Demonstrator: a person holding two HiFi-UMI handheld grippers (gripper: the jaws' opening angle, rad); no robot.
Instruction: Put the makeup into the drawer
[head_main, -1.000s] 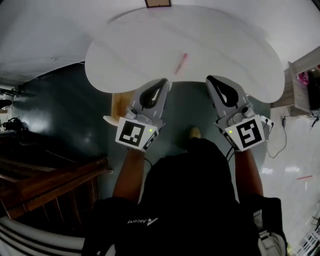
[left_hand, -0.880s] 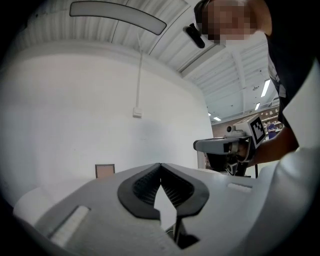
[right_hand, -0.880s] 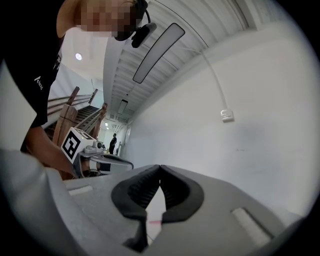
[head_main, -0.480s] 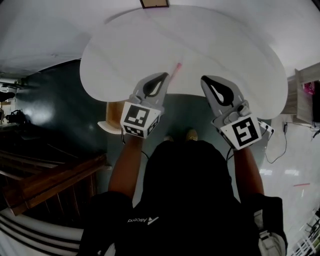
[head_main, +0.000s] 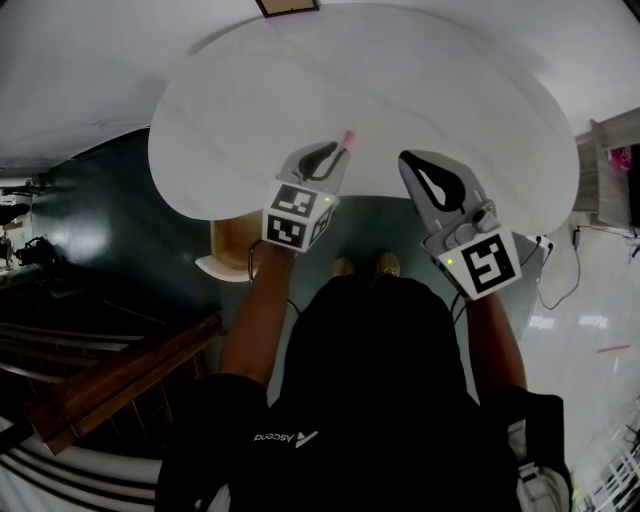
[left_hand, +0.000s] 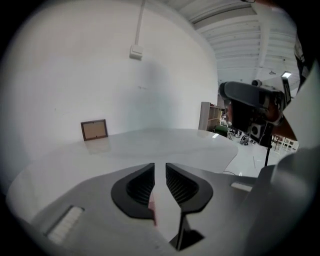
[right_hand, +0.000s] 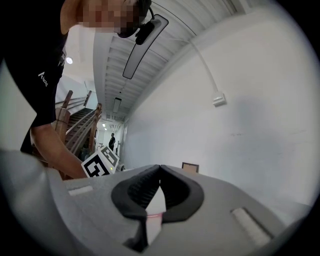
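A thin pink makeup stick (head_main: 348, 138) lies on the white table (head_main: 450, 90), near its front edge. My left gripper (head_main: 337, 152) reaches over that edge, its tips right at the stick's near end. In the left gripper view, the left gripper (left_hand: 160, 166) has its jaws opening. The pink stick (left_hand: 151, 206) shows low in the gap, and the pads are not pressing on it. My right gripper (head_main: 408, 158) hovers at the table's edge to the right. In its own view the right gripper (right_hand: 159, 168) has its tips together and holds nothing.
An open wooden drawer (head_main: 228, 248) juts out below the table's left front edge. A small picture frame (head_main: 287, 6) leans on the wall at the table's back. A shelf unit (head_main: 600, 165) stands at the right, a wooden stair rail (head_main: 120, 370) at the left.
My left gripper has moved forward and right, from beside the drawer onto the table's edge at the pink stick. The right gripper has shifted a little forward.
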